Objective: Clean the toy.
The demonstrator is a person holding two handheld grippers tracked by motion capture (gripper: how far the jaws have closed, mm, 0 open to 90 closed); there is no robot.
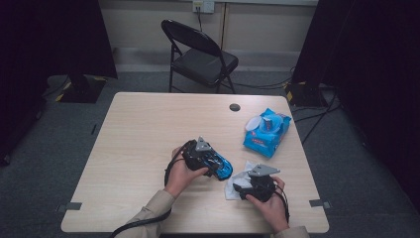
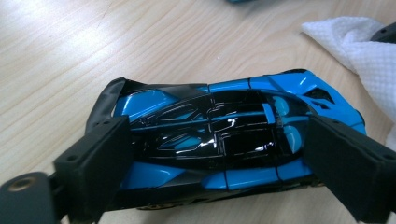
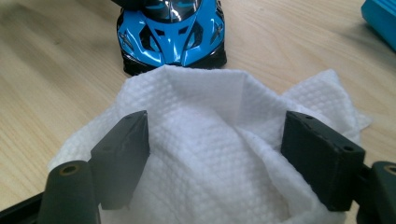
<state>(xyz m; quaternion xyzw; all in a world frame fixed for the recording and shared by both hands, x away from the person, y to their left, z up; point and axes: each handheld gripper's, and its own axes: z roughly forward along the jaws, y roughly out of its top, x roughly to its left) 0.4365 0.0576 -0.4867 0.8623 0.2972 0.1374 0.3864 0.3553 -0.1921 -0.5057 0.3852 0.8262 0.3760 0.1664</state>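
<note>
A blue and black toy car (image 1: 224,168) rests on the wooden table (image 1: 143,134), right of centre. My left gripper (image 1: 210,161) reaches over it from the left. In the left gripper view my left gripper (image 2: 219,128) has both jaws pressed on the car (image 2: 224,135), one near the rear, one near the nose. A crumpled white wipe (image 1: 231,190) lies just right of the car. My right gripper (image 1: 241,186) is lowered over it. In the right gripper view my right gripper (image 3: 217,119) stands wide, the wipe (image 3: 210,154) bunched loosely between the jaws and the car's nose (image 3: 173,32) just beyond.
A blue pack of wipes (image 1: 267,130) with its lid flipped up lies at the table's right side. A round cable hole (image 1: 235,107) sits near the far edge. A black folding chair (image 1: 200,54) stands behind the table. Dark curtains flank both sides.
</note>
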